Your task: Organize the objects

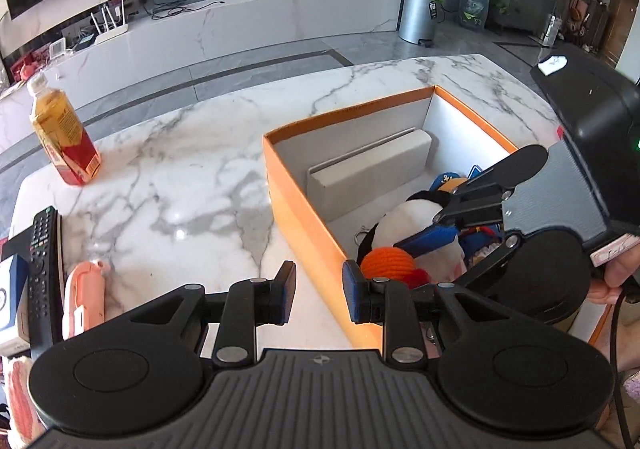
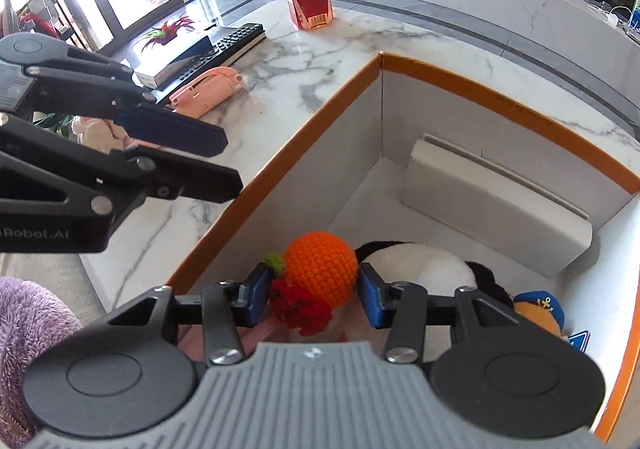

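Crocheted orange [image 2: 320, 267] low inside the orange box [image 2: 520, 117] on the desk [image 1: 168, 169], between the right gripper [image 2: 312, 299]'s parted pads, left gripper [image 1: 318, 291] apart and empty outside: likely snagging neighbouring plush if lifted carelessly.

The right tool [image 1: 448, 227] hides much of the plush toys [image 1: 404, 221].

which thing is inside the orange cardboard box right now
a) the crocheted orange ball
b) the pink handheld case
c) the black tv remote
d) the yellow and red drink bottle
a: the crocheted orange ball lies inside the orange cardboard box between the open pads of the right gripper, while the yellow and red drink bottle, black tv remote and pink handheld case sit outside it on the marble table.
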A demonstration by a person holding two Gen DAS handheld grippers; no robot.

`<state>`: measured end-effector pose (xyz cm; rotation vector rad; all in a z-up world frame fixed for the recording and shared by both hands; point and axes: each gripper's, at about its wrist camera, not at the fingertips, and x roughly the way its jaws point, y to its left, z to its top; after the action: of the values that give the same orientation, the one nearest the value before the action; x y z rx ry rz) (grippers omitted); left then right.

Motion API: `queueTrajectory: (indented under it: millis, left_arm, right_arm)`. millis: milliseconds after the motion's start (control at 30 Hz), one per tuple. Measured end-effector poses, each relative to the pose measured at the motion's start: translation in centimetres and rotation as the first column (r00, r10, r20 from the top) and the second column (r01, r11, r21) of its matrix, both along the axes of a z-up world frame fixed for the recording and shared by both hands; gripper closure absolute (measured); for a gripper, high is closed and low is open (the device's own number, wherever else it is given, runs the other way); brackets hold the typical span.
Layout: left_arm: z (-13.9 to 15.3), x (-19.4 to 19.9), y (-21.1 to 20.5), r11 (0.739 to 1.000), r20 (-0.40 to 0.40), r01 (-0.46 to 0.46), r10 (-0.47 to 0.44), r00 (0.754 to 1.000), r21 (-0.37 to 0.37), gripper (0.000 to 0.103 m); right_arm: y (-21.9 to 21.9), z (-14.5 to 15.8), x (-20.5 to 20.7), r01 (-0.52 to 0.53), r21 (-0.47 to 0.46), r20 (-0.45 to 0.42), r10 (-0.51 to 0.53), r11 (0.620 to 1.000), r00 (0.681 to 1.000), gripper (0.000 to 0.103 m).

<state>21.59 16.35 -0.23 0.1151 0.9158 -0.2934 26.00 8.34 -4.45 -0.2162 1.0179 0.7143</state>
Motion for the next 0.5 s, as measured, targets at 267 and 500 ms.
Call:
queueTrajectory:
  millis: [267, 500]
  left_arm:
    - [1.3, -2.1, 0.3, 0.999, 0.013, -0.022, 0.022, 1.0, -0.032, 0.073]
    - [4.8, -5.6, -1.2, 0.996, 0.097, -0.04, 0.047, 0.994, -0.075, 0.067]
  right_arm:
    - [-0.5, 1.4, -1.2, 0.015, -0.01, 0.014, -0.014, 1.0, 1.0, 0.042]
    - [-2.9, 6.3, -5.0, 0.057, 0.005, 0.118, -0.057, 0.998, 0.991, 0.033]
